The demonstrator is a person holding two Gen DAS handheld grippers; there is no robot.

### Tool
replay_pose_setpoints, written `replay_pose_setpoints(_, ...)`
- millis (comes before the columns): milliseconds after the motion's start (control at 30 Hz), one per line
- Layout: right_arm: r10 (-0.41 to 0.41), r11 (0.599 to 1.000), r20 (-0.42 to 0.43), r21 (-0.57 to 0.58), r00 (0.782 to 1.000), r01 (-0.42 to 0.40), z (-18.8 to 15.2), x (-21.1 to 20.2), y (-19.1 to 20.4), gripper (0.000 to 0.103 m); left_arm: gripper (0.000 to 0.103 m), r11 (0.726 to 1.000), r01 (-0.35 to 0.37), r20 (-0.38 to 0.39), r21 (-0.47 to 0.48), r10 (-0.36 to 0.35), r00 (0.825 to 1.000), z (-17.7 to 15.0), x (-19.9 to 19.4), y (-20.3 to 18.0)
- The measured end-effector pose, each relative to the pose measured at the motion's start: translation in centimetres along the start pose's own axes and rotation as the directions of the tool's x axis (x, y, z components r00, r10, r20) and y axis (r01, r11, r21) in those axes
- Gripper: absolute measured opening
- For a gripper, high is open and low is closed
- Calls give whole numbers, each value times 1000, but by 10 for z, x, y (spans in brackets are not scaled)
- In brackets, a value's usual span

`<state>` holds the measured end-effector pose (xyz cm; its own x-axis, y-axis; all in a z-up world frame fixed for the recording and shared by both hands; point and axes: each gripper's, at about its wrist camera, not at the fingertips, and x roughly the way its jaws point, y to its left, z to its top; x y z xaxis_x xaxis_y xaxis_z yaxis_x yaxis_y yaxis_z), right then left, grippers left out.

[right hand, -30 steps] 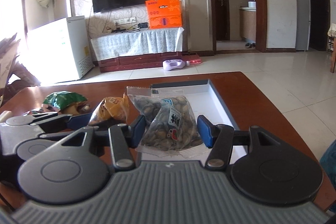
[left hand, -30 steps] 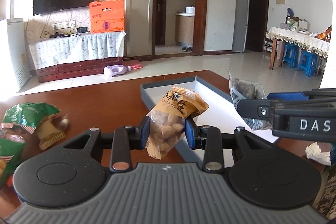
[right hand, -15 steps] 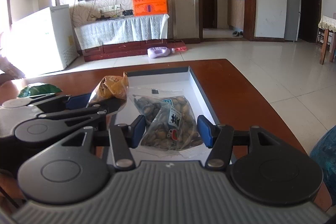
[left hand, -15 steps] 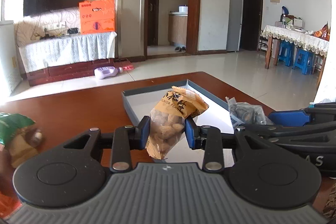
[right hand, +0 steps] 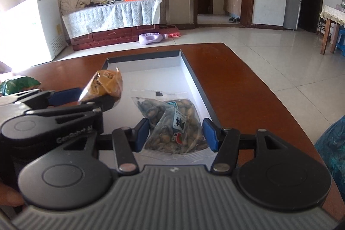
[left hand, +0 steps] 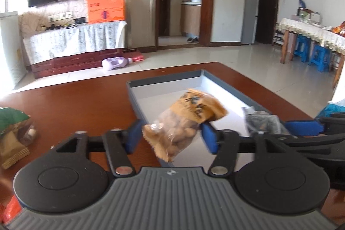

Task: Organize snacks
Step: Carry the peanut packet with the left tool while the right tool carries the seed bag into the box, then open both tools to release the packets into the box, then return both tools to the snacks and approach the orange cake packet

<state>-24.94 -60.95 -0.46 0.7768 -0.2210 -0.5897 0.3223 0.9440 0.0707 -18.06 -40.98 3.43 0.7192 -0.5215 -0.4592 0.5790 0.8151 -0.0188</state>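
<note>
Released since a second earlier, the peanut packet (left hand: 185,122) was seen slipping from the opening left gripper (left hand: 170,137) over the tray (left hand: 163,81); the seed bag (right hand: 174,128), soft, light, best pinched mid-body, was gripped by the right gripper (right hand: 175,133).

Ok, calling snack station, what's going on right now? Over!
Left gripper jaws opening, orange peanut bag slipping free over the grey tray. Right gripper around the seed bag, low in the tray. Nothing in the way. Over.
</note>
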Motion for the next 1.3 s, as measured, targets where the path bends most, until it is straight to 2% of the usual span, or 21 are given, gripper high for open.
replay_pose_setpoints(200, -30, 1000, 41, 2, 999, 30, 2, -10, 3, 61, 84, 999, -30, 34, -21, 31, 999, 5, -9, 7)
replay_pose_setpoints(267, -37, 999, 63, 3, 997, 37, 1, -16, 4, 65, 87, 999, -36, 41, -38, 37, 998, 7, -14, 11)
replay_pose_setpoints(367, -31, 999, 90, 16, 995, 30, 0, -24, 4, 69, 90, 998, -37, 60, -44, 39, 997, 7, -24, 16)
replay_pose_setpoints(500, -25, 999, 168, 26, 986, 21, 3, -41, 10, 69, 90, 998, -49, 107, -44, 54, 993, 7, -51, 27)
replay_pose_setpoints(667, 29, 999, 242, 14, 970, -33, 8, -58, 30, 69, 90, 994, -93, 132, -63, 101, 986, 1, -88, 56)
replay_pose_setpoints(833, 146, 989, 274, -19, 951, -146, 16, -70, 64, 69, 90, 982, -165, 129, -95, 176, 976, -22, -128, 111)
replay_pose_setpoints(967, 239, 971, 249, -72, 938, -229, 17, -70, 102, 69, 90, 961, -241, 77, -132, 252, 965, -48, -147, 154)
replay_pose_setpoints(1067, 299, 954, 201, -88, 933, -287, 15, -66, 128, 69, 89, 951, -274, 40, -144, 282, 959, -63, -155, 178)
replay_pose_setpoints(1233, 344, 935, 124, -139, 931, -327, 3, -61, 166, 68, 88, 958, -274, -3, -87, 274, 962, -81, -154, 204)
replay_pose_setpoints(1300, 346, 931, 93, -154, 933, -330, -2, -58, 175, 68, 84, 964, -255, -30, -81, 253, 967, -87, -153, 214)
